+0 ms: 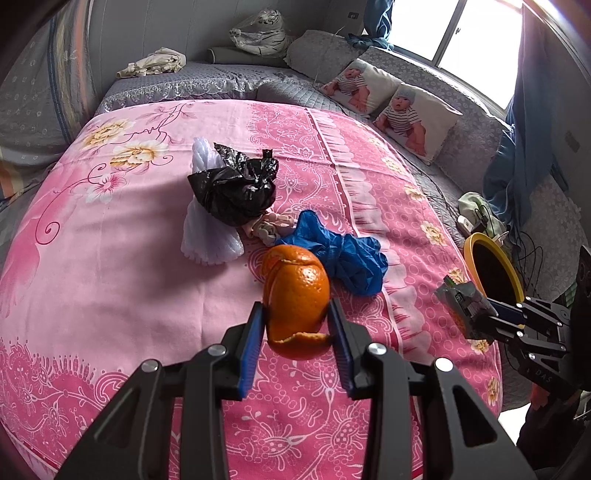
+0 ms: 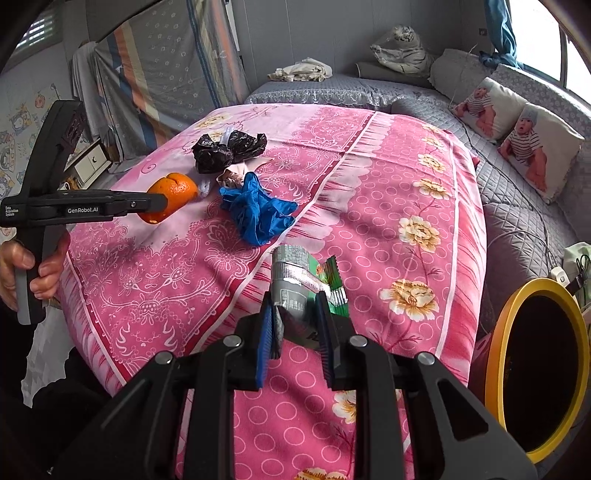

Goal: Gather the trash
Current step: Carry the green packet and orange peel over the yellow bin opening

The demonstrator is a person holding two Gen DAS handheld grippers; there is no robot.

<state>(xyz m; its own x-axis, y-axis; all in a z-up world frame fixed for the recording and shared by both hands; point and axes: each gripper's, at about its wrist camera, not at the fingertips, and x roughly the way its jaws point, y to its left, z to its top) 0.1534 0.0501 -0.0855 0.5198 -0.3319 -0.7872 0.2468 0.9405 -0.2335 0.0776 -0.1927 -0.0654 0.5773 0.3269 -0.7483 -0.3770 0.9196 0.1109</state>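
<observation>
My left gripper [image 1: 297, 319] is shut on an orange peel [image 1: 297, 295] and holds it above the pink bedspread [image 1: 110, 258]; the peel also shows in the right wrist view [image 2: 173, 192]. My right gripper [image 2: 293, 314] is shut on a silver and green snack wrapper [image 2: 295, 277], also seen in the left wrist view [image 1: 461, 299] near the yellow-rimmed bin [image 1: 495, 273]. A blue plastic glove [image 1: 347, 254], a black plastic bag [image 1: 236, 188], white foam netting [image 1: 207, 236] and a crumpled beige scrap [image 1: 269, 225] lie on the bed.
The yellow-rimmed bin [image 2: 539, 314] with a dark inside stands off the bed's right edge. Baby-print pillows [image 1: 388, 99] lie on a grey quilt [image 1: 461, 118] at the right. A plush tiger [image 1: 258, 33] and cables [image 1: 491, 221] lie beyond.
</observation>
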